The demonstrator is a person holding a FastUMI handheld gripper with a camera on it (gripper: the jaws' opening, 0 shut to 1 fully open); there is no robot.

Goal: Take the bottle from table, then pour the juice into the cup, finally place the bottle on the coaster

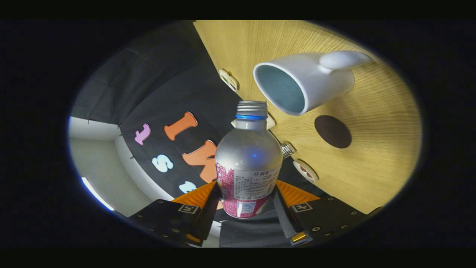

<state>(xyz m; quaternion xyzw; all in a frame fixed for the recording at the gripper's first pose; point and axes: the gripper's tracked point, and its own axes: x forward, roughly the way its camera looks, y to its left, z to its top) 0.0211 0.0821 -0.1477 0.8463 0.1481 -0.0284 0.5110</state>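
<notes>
Gripper view, tilted hard to one side: the gripper (246,201) clamps a silver bottle (248,163) by its labelled lower half, one finger pressed against each side of the label. The bottle's threaded neck, uncapped and ringed by a blue band, points away from the fingers toward a white cup (303,82), which stands on the wooden table (375,149) just beyond the neck and a little to one side. The cup's open mouth faces the camera, showing a pale blue inside, and its handle sticks out on the far side. A round dark coaster (333,131) lies flat on the table near the cup, apart from it and from the bottle. Several small fittings (228,79) sit along the table edge where it meets the booth's black cloth wall.
</notes>
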